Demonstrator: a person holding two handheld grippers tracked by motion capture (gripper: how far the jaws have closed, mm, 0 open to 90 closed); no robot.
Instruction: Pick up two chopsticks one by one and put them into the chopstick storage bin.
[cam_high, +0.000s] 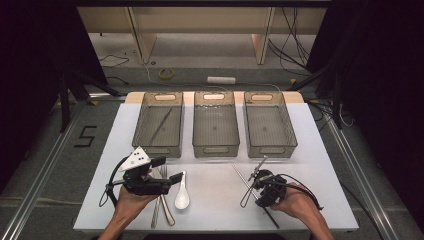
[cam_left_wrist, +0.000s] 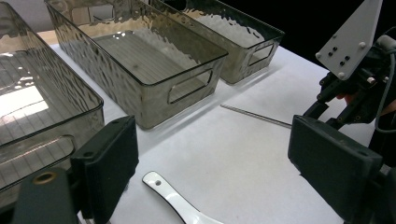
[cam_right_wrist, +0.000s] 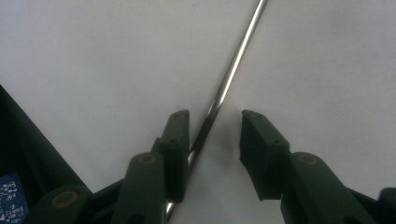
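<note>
Here, a steel chopstick (cam_right_wrist: 231, 70) is straddled by the right hand-held gripper (cam_right_wrist: 212, 135) near the desk's (cam_high: 310, 150) front right corner; its jaws are released, not clamped. The left hand-held gripper (cam_left_wrist: 210, 154) is held released above a white spoon (cam_left_wrist: 180, 207) near the front left edge.

bright table, dark surroundings, mild blur throughout.

A thin, shiny metal chopstick (cam_right_wrist: 229, 79) lies flat on the white table. It is straight and long. In the high view it lies slanted near the front right of the table, just in front of the middle and right bins.
</note>
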